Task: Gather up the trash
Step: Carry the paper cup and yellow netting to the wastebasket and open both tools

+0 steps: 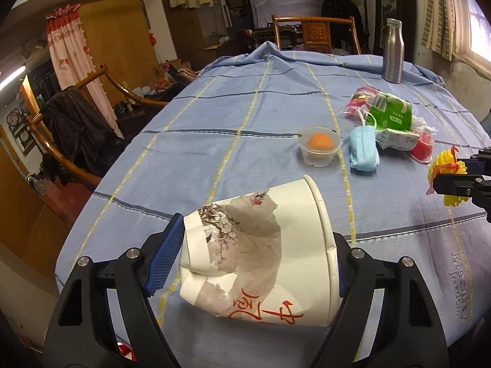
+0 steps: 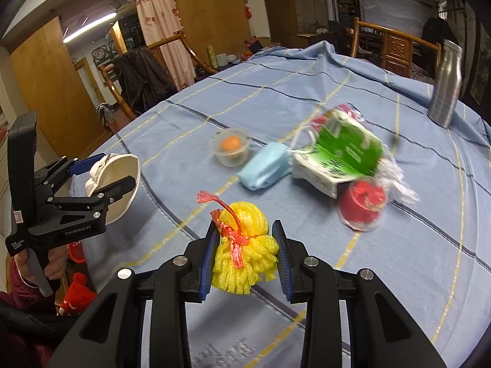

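Observation:
My left gripper (image 1: 257, 254) is shut on a crumpled white paper cup (image 1: 260, 251) with red writing, held above the near edge of the blue tablecloth (image 1: 214, 122). The cup and left gripper also show in the right wrist view (image 2: 113, 184). My right gripper (image 2: 245, 248) is shut on a yellow foam fruit net (image 2: 242, 245) tied with red string; it shows at the right edge of the left wrist view (image 1: 448, 178). On the cloth lie a clear cup with an orange piece (image 1: 319, 145), a blue face mask (image 1: 363, 150), a green-and-white packet (image 1: 391, 116) and a red jelly cup (image 1: 422, 148).
A steel bottle (image 1: 392, 50) stands at the far right of the table. Wooden chairs (image 1: 316, 32) stand at the far end and at the left side, one draped with a dark garment (image 1: 76, 128). A red bin (image 2: 75, 251) shows below the table's left edge.

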`<state>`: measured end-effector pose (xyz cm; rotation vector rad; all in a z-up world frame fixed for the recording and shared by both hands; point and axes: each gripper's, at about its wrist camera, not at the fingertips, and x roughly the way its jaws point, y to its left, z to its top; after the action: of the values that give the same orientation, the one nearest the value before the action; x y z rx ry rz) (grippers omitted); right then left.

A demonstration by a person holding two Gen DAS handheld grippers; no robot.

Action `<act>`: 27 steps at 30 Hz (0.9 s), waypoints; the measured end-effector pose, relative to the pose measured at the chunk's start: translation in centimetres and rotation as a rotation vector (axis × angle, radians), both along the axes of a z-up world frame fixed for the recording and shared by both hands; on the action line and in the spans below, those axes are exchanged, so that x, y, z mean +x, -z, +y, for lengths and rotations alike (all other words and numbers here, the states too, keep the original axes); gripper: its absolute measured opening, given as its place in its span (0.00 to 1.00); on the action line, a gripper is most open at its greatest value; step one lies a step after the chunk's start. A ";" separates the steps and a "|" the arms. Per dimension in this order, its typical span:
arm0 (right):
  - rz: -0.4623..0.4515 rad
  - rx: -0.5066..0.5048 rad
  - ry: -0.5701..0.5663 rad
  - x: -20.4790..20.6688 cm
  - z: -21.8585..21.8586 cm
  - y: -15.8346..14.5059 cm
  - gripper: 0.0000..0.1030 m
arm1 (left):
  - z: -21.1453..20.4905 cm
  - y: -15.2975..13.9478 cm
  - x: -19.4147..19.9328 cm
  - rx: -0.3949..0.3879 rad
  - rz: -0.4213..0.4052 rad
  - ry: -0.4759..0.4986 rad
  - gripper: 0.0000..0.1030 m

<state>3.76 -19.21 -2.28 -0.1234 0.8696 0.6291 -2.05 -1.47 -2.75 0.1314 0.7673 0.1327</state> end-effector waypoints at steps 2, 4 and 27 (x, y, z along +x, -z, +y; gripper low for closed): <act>-0.005 -0.006 -0.016 -0.3 1.1 -0.3 0.34 | 0.8 -0.2 -0.4 -0.005 -0.009 -0.012 0.75; -0.010 -0.012 -0.034 -0.5 2.4 -0.6 0.34 | 1.8 -0.3 -1.0 -0.007 -0.021 -0.029 0.75; -0.024 -0.043 -0.338 -4.4 21.3 -2.5 0.34 | 19.7 -0.4 -11.1 -0.051 -0.086 -0.362 0.75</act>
<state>-0.62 2.13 0.17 -0.3202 0.8465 0.9223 -13.15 18.19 -2.37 -0.0632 0.7018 0.4590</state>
